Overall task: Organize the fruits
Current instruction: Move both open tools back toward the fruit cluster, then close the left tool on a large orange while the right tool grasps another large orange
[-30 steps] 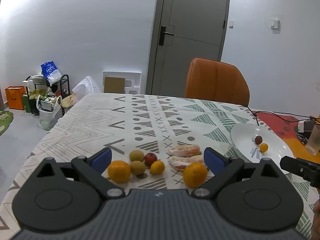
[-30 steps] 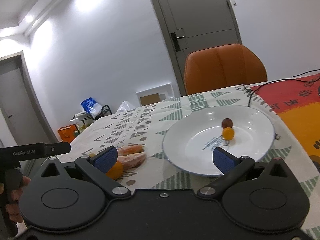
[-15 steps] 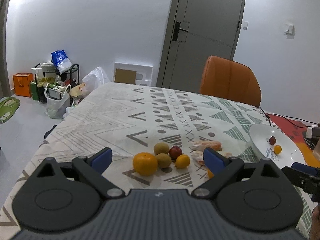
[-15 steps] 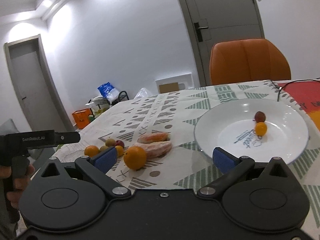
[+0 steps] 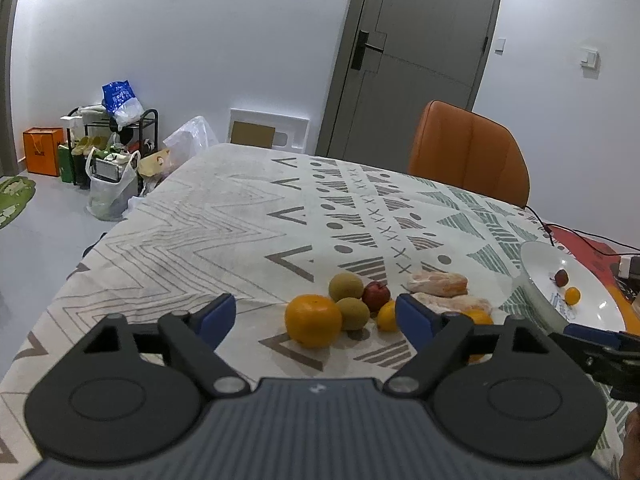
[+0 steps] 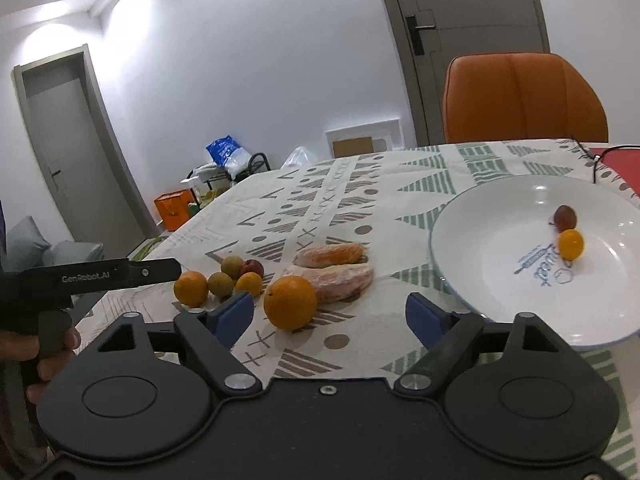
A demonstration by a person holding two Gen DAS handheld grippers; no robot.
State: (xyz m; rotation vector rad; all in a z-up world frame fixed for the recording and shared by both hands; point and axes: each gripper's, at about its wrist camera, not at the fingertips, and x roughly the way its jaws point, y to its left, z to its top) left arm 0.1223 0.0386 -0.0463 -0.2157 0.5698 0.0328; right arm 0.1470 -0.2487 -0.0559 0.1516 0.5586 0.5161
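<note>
In the left wrist view, the left hand-held gripper (image 5: 316,316) is hovering low over the bench (image 5: 224,220), jaws apart and just narrowing, nothing between the pads, seemingly lining up on the orange (image 5: 313,321) at lower centre. Beside it are lying two kiwis (image 5: 346,287), one plum (image 5: 376,294).

In the right wrist view, the right hand-held gripper (image 6: 330,314) is likewise gaping, just narrowing, empty, facing a second orange (image 6: 290,302). Two peeled pieces (image 6: 330,254) are lying behind; the plate (image 6: 500,240), right, is holding two small fruits.
</note>
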